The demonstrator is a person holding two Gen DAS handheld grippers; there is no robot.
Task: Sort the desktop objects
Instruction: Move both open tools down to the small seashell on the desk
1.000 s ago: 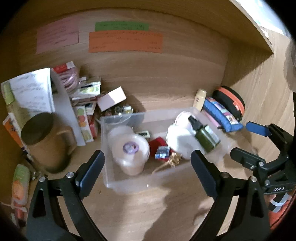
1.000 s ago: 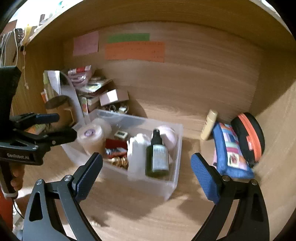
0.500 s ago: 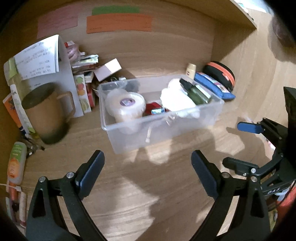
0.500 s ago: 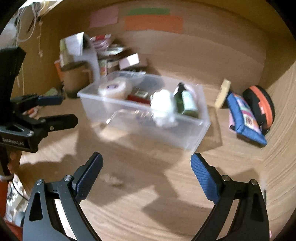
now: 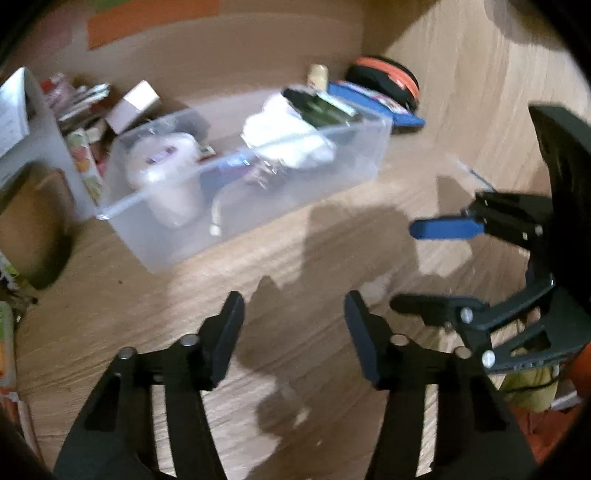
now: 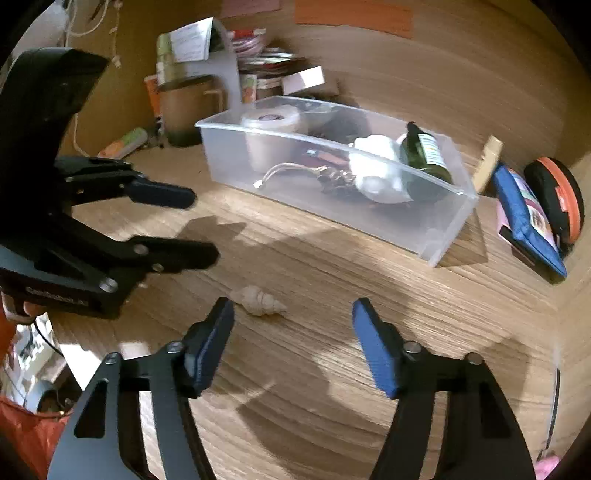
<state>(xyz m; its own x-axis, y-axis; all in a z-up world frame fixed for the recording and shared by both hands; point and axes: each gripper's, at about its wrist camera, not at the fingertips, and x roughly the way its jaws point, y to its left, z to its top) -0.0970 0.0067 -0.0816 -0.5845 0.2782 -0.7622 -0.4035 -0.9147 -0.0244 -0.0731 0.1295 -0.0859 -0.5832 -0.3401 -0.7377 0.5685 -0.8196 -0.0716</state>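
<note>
Both grippers, left gripper [image 6: 201, 225] and right gripper [image 6: 293, 341], hang half-spread and empty, their jaws having just been closing. Between them a seashell [image 6: 258, 297] lies on the counter [image 6: 332, 280], near its front edge. Behind sits the clear storage bin [image 6: 436, 236].

A clear plastic bin [image 6: 436, 221] holds a dark green bottle [image 6: 424, 162] with a white label, beside a blue pouch [image 6: 524, 218] and a black case [image 6: 554, 199] trimmed in orange. A pale cream shell [image 6: 258, 295] lies on wood-grain tan desktop [image 6: 332, 288]; an orange, possibly paper, strip [image 6: 354, 16] hangs behind.
</note>
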